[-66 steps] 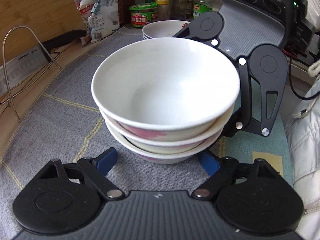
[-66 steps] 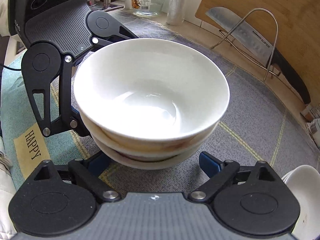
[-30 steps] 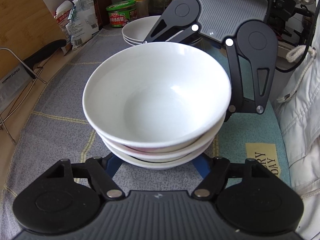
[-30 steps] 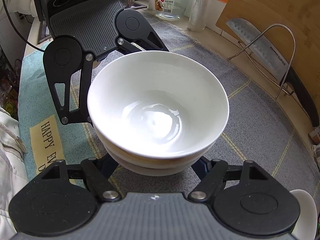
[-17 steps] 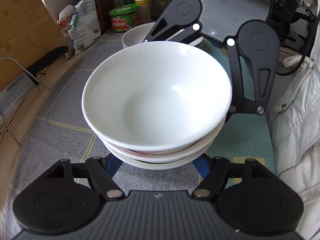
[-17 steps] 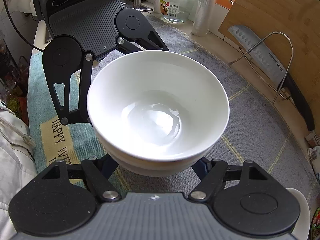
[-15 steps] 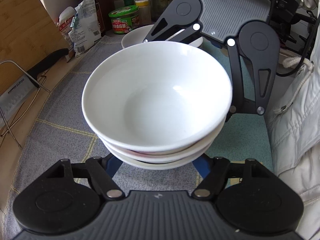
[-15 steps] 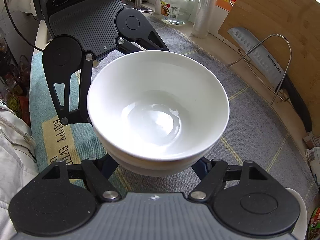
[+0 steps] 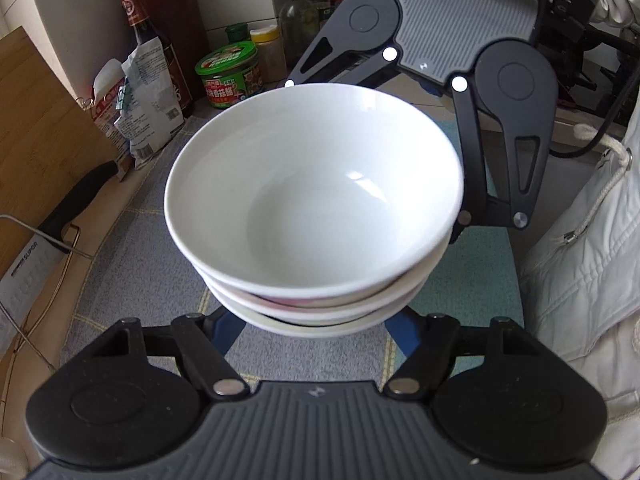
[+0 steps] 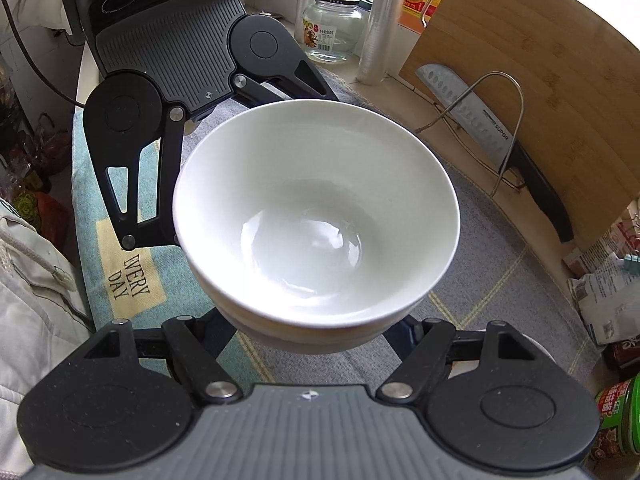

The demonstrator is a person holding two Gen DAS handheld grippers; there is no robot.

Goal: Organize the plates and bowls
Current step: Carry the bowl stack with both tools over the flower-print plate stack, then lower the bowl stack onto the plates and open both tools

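A stack of three white bowls (image 9: 316,200) hangs above the grey mat (image 9: 132,264), held from two opposite sides. My left gripper (image 9: 315,330) is shut on the bottom bowl's base, and one blue finger (image 9: 228,332) shows on each side under the rim. From the far side my right gripper (image 10: 312,340) is shut on the same stack (image 10: 316,216), its blue fingers (image 10: 400,338) tucked beneath. The fingertips of both are hidden by the bowls. A white dish rim (image 10: 538,352) peeks out behind the right gripper's linkage.
A knife (image 10: 488,128) rests in a wire rack against a wooden cutting board (image 10: 540,60). A green tin (image 9: 230,74), bottles and bags (image 9: 144,96) crowd the counter's far end. A glass jar (image 10: 334,26) stands by the window. A person's white jacket (image 9: 588,248) borders the mat.
Both grippers closed in under the stack, then lifted it off the mat. The stack has risen and moved toward the green tin and bottles, and now hides the plates behind it.
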